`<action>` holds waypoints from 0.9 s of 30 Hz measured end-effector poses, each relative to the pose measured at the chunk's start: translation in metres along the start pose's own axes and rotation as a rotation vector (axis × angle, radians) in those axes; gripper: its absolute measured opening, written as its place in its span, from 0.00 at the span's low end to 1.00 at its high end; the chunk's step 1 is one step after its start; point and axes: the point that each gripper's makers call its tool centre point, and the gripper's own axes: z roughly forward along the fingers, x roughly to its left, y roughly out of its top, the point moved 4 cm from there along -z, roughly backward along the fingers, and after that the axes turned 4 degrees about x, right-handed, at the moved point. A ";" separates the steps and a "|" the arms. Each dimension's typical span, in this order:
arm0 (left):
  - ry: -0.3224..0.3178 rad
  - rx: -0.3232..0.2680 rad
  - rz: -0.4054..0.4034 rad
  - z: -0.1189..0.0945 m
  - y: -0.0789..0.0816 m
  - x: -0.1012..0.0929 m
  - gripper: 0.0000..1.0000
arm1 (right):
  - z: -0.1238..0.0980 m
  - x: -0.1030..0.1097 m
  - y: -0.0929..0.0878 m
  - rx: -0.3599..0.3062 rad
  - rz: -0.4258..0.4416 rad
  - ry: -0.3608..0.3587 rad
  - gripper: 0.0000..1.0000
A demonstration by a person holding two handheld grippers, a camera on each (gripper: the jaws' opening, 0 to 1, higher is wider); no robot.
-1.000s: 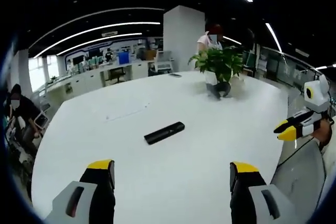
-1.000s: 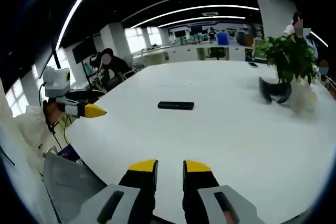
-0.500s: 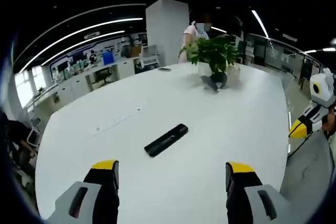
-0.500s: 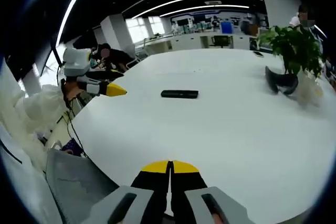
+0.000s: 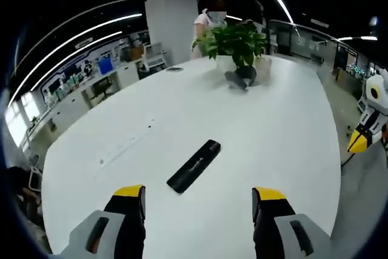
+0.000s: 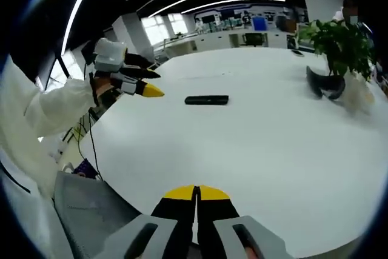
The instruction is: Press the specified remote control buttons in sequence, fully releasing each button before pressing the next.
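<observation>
Since a second ago the right gripper (image 6: 196, 193) has pinched its jaws together, and the left gripper (image 5: 198, 195), jaws spread wide with nothing in them, has come in closer over the remote control (image 5: 194, 165), which lies flat just above centre-bottom of the left gripper view. It sits alone mid-left on the white table (image 6: 254, 150), well apart from the potted plant (image 6: 337, 50) at upper right. My guess is the risk is a hard poke with that closed tip skidding the slim remote across the slick tabletop, or hitting two buttons at once.

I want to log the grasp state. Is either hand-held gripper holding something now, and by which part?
Nothing is held. The left hand-held gripper is open over the table, short of the remote control. The right hand-held gripper is shut on nothing.
</observation>
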 end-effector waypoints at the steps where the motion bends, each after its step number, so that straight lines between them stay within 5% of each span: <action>1: -0.004 0.007 0.013 0.004 0.000 0.002 0.73 | 0.000 0.000 0.000 0.001 0.002 0.001 0.00; 17: -0.104 0.155 0.189 0.068 0.003 0.025 0.58 | 0.009 -0.008 -0.002 0.050 0.033 0.004 0.00; 27: -0.173 0.292 0.274 0.103 -0.010 0.033 0.50 | 0.012 -0.016 -0.004 0.069 0.060 0.003 0.00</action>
